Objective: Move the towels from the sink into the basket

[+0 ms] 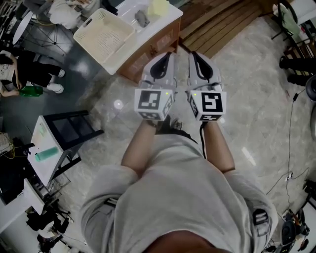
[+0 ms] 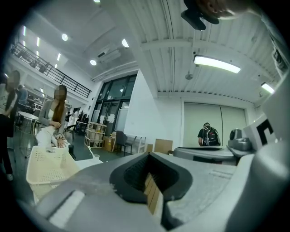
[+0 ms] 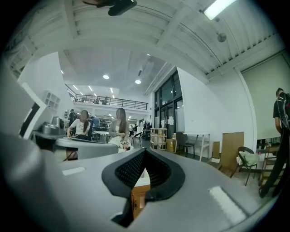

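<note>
First, with the basket (image 1: 101, 34) just left of the sink (image 1: 169, 19) that holds the grey towel (image 1: 141, 18) and yellow towel (image 1: 159, 7), the left gripper (image 1: 163, 59) and right gripper (image 1: 196, 59), both level, closed and empty, should move nearer and open before dipping onto a towel.

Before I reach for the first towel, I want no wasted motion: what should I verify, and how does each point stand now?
1. Left gripper free of any load: ok, jaws shut on nothing.
2. Right gripper free of any load: ok, jaws shut on nothing.
3. Jaws open for a grasp: not ok, both are shut.
4. Towels in the white sink: ok, a crumpled grey towel and a pale yellow towel lie there.
5. Cream perforated plastic basket ready: ok, it stands beside the sink with nothing seen inside.
6. Grippers over the sink: not ok, both are short of it.
</note>
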The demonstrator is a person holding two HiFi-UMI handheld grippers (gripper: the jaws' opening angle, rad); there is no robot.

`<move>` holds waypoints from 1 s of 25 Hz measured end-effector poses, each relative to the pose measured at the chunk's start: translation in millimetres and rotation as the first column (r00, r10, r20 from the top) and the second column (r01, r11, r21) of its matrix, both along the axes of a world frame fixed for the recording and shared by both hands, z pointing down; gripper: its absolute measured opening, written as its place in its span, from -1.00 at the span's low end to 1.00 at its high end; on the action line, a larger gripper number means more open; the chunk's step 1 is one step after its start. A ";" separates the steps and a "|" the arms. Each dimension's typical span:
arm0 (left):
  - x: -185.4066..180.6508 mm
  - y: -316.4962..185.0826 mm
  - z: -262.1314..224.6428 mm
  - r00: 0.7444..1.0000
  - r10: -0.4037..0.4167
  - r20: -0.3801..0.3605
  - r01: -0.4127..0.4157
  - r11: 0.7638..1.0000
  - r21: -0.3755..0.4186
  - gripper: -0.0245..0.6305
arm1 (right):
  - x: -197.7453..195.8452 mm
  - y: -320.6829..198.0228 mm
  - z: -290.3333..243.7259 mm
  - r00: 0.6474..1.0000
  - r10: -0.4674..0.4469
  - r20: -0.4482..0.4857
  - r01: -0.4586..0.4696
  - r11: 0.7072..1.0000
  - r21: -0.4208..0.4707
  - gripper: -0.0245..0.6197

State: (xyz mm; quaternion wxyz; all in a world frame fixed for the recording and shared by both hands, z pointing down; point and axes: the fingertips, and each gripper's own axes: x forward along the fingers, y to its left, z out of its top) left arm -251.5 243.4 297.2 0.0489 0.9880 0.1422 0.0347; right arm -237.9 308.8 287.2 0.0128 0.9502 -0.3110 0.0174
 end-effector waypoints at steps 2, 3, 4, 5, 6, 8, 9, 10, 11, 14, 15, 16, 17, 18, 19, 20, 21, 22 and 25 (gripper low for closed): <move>16.3 -2.8 4.8 1.000 0.000 0.004 0.000 1.000 -0.005 -0.87 | 14.4 -2.8 5.7 1.000 0.003 0.003 -0.003 1.000 -0.005 -0.90; 25.5 -4.1 8.3 1.000 0.001 0.007 -0.001 1.000 -0.009 -0.87 | 22.8 -4.4 8.8 1.000 0.003 0.005 -0.003 1.000 -0.008 -0.90; 35.5 -5.4 12.7 1.000 0.002 0.010 -0.002 1.000 -0.011 -0.87 | 32.2 -6.0 12.3 1.000 0.003 0.009 -0.003 1.000 -0.013 -0.90; 46.7 -6.6 17.3 1.000 0.004 0.014 -0.004 1.000 -0.014 -0.87 | 42.9 -7.5 16.0 1.000 0.004 0.012 -0.003 1.000 -0.017 -0.90; 59.5 -7.4 21.6 1.000 0.006 0.017 -0.006 1.000 -0.019 -0.87 | 54.8 -8.7 19.5 1.000 0.004 0.015 -0.004 1.000 -0.022 -0.90; 87.8 -8.5 28.4 1.000 0.010 0.025 -0.009 0.999 -0.038 -0.87 | 80.9 -10.8 27.1 1.000 0.001 0.026 0.000 0.999 -0.037 -0.90; 102.1 -8.8 30.9 0.999 0.010 0.031 -0.009 0.999 -0.049 -0.87 | 94.6 -11.8 30.2 0.999 -0.001 0.034 0.003 0.999 -0.047 -0.90; 116.1 -9.2 33.2 0.999 0.011 0.038 -0.009 0.998 -0.057 -0.87 | 108.9 -13.2 31.4 0.999 -0.004 0.039 0.006 0.998 -0.055 -0.90; 130.2 -10.5 35.0 0.999 0.012 0.044 -0.010 0.998 -0.064 -0.87 | 124.1 -15.9 30.5 0.999 -0.006 0.040 0.008 0.998 -0.059 -0.90; 173.6 -24.7 36.7 0.998 0.016 0.057 -0.012 0.998 -0.069 -0.87 | 169.2 -34.1 26.1 0.999 -0.013 0.043 0.016 0.997 -0.072 -0.90; 187.5 -30.7 36.2 0.998 0.021 0.058 -0.017 0.998 -0.066 -0.87 | 183.4 -41.7 24.9 0.999 -0.015 0.042 0.018 0.997 -0.077 -0.90; 200.6 -36.7 35.2 0.998 0.025 0.056 -0.022 0.998 -0.065 -0.87 | 197.3 -49.4 24.1 0.999 -0.017 0.041 0.021 0.996 -0.081 -0.90; 213.1 -42.9 33.7 0.998 0.026 0.052 -0.023 0.997 -0.068 -0.87 | 210.8 -57.6 24.1 0.999 -0.023 0.042 0.026 0.996 -0.087 -0.90; 224.4 -49.6 32.0 0.999 0.025 0.047 -0.022 0.997 -0.073 -0.87 | 223.2 -66.8 23.9 0.999 -0.033 0.041 0.037 0.995 -0.094 -0.90; 234.3 -56.4 30.2 0.999 0.024 0.043 -0.020 0.997 -0.076 -0.87 | 234.1 -76.7 22.8 0.998 -0.047 0.038 0.051 0.994 -0.102 -0.90; 242.7 -63.0 28.3 0.999 0.023 0.039 -0.020 0.997 -0.077 -0.87 | 243.6 -86.3 21.4 0.997 -0.061 0.035 0.065 0.992 -0.108 -0.90; 250.2 -69.3 26.0 0.999 0.024 0.035 -0.021 0.997 -0.076 -0.87 | 252.1 -94.7 20.1 0.997 -0.072 0.038 0.076 0.991 -0.112 -0.90; 257.0 -75.4 23.7 0.999 0.024 0.032 -0.022 0.997 -0.075 -0.87 | 260.3 -101.8 19.6 0.996 -0.079 0.047 0.084 0.990 -0.112 -0.90; 275.0 -95.0 21.5 0.999 0.010 0.033 -0.007 0.996 -0.083 -0.87 | 284.4 -123.0 18.2 0.993 -0.101 0.063 0.107 0.989 -0.103 -0.90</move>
